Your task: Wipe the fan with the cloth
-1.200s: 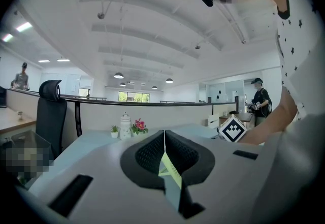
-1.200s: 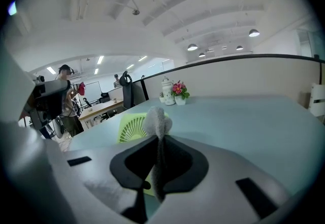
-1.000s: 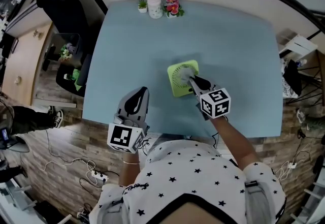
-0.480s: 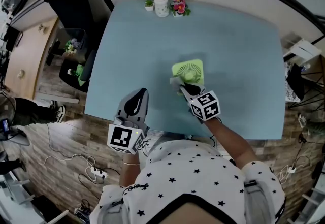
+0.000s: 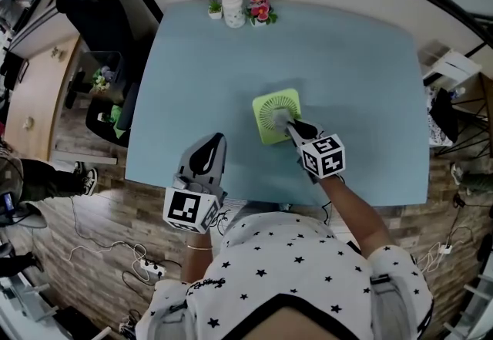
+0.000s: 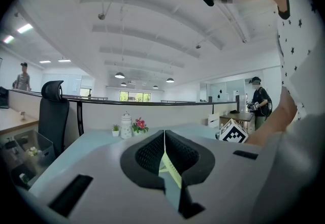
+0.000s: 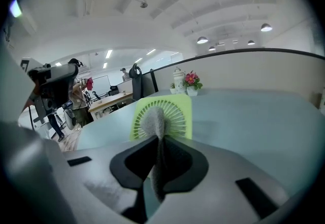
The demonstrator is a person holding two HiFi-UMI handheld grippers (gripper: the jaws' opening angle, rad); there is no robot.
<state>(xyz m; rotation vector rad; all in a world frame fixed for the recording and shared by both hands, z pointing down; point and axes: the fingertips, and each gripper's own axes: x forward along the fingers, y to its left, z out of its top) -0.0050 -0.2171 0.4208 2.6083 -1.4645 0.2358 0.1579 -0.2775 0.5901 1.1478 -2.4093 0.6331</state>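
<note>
Partly hiding the fan point(image 7: 179, 110), the cloth point(image 7: 152, 120) sits pinched in the right claw point(image 7: 157, 148); left claw point(image 6: 163, 139) closed.

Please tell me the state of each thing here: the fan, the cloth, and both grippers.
Fan: lying flat on the table, face up, cloth on it.
Cloth: pinched in the right gripper, free end resting on the fan.
Right gripper: shut on the cloth.
Left gripper: shut, empty, apart from the fan, near the table's edge.

A pale blue table point(image 5: 347, 61) fills mid-frame. A green fan point(image 5: 266, 124) lies near its centre. A plant point(image 5: 215, 8), white jar point(image 5: 233, 3) and flowers point(image 5: 258, 11) line its upper edge.
</note>
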